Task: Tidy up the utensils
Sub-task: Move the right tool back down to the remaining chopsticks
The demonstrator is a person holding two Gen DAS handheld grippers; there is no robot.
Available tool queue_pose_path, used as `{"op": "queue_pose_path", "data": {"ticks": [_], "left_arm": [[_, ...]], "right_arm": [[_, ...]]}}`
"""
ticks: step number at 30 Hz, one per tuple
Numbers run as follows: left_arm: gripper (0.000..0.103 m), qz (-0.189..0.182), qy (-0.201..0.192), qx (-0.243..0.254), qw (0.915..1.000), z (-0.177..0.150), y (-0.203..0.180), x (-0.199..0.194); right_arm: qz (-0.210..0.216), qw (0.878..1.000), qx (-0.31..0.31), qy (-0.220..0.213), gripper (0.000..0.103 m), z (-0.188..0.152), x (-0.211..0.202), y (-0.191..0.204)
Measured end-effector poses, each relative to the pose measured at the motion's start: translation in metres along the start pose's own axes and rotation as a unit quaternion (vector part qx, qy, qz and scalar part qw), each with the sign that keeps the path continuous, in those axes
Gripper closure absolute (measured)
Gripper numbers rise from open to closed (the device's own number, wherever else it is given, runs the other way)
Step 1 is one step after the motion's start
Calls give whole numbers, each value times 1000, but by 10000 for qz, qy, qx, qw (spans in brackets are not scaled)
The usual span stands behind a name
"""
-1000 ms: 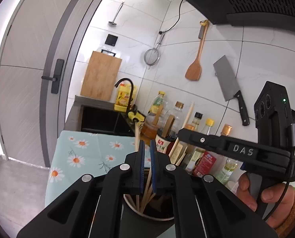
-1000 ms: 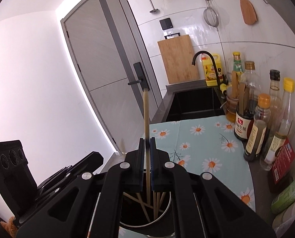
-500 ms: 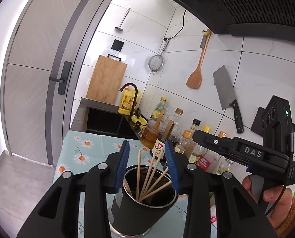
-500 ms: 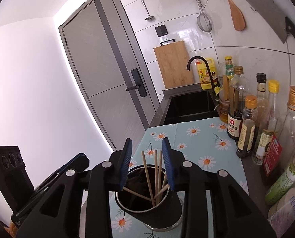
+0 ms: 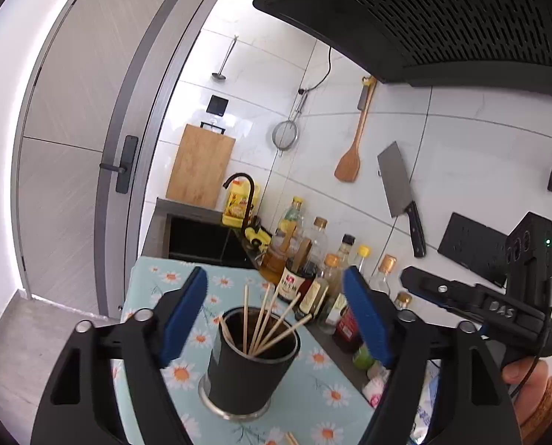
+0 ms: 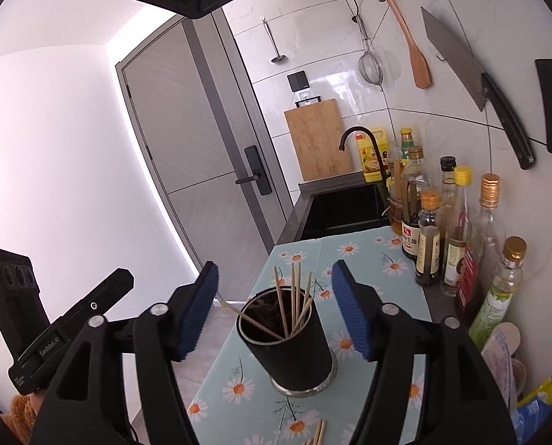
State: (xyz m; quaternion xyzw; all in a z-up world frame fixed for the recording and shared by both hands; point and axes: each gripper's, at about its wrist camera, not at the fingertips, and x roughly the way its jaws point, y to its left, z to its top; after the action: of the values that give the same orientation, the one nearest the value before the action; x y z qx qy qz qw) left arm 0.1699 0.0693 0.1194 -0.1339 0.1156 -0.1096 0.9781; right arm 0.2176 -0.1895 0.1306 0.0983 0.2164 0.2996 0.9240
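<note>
The black cup [image 5: 251, 363] stands on the counter [image 6: 298, 200], on a blue cloth with daisies [image 5: 313, 382]. It sits in front of the left gripper [image 5: 276, 315] and a little below its blue pads, not touching them. The jaws of the left gripper are opening, and nothing is pinched between them. The right gripper [image 6: 274, 306] looks at the same cup [image 6: 288, 337] from the other side. Its jaws are opening too, and nothing is held.

The cup is round and smooth, dark outside, with a shiny metal ring at the bottom. About six thin wooden chopsticks [image 5: 263, 319] stand in it and lean apart like a fan. More chopstick ends [image 6: 318, 434] lie flat on the cloth near the bottom edge; I cannot count them.

A row of glass bottles [image 6: 429, 237] stands along the white tile wall. One wooden board [image 6: 318, 139], one wooden spatula [image 5: 350, 155] and one knife [image 5: 400, 193] are by that wall.
</note>
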Motion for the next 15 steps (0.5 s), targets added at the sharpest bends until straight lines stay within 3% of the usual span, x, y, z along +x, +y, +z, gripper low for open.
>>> {"op": "queue_pose_path", "data": {"ticks": [5,15], "left_arm": [[7,-49,147,65,9999,-5,-7,-16],[7,174,523,7,9985,-28,-7,-26]], "right_arm": [[-68,9997,121,210,5,-8,-17,-3],[-270,9972,274,634,5,-38,-29,-15]]}}
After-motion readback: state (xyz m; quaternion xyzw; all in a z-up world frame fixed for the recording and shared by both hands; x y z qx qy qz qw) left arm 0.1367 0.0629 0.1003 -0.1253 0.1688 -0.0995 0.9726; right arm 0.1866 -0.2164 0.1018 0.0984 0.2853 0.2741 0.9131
